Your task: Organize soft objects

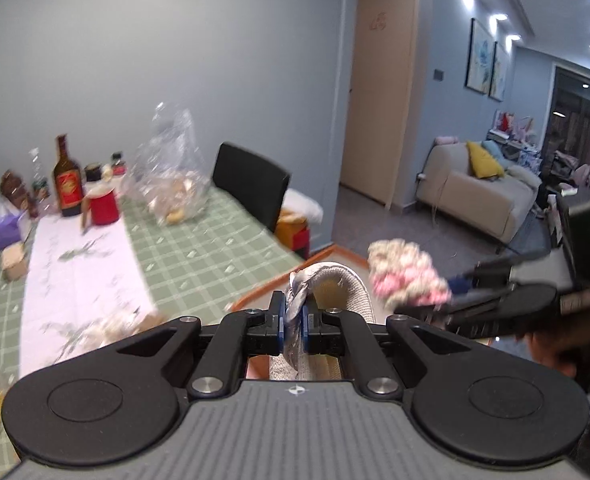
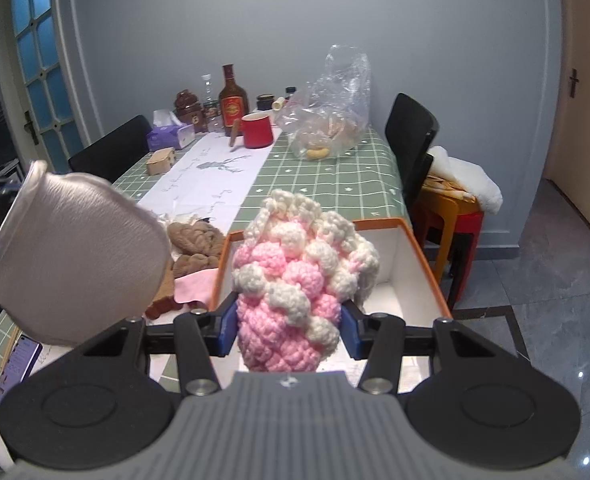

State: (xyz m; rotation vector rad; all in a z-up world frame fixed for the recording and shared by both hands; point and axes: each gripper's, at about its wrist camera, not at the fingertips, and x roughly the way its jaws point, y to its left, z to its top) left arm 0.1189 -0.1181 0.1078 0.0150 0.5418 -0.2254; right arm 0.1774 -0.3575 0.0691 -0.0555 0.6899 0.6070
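So far we have both soft pieces off the table and neither put away: our left gripper [image 1: 293, 322] has its fingers pressed nearly together on a fold of the grey sock [image 1: 343, 284], and our right gripper [image 2: 289, 326] has its blue pads clamped on either side of the pink-and-white crocheted piece [image 2: 295, 276], which hangs over the white box with the orange rim [image 2: 415, 240]. By our reckoning the box is where things belong, so dropping both in is what remains, along with the brown knitted items [image 2: 195, 244] and the pink cloth [image 2: 195, 286] lying on the green checked table [image 2: 335, 184] just beside the box. What we can see of the box floor looks bare, though the yarn piece and our gripper hide much of it. From the left wrist, the scene is blurred and the box shows only as a sliver of rim [image 1: 263, 288]. The sock, seen from the right wrist [image 2: 75, 256], covers part of the table, and the phone [image 2: 17, 364] is cut off at the edge.
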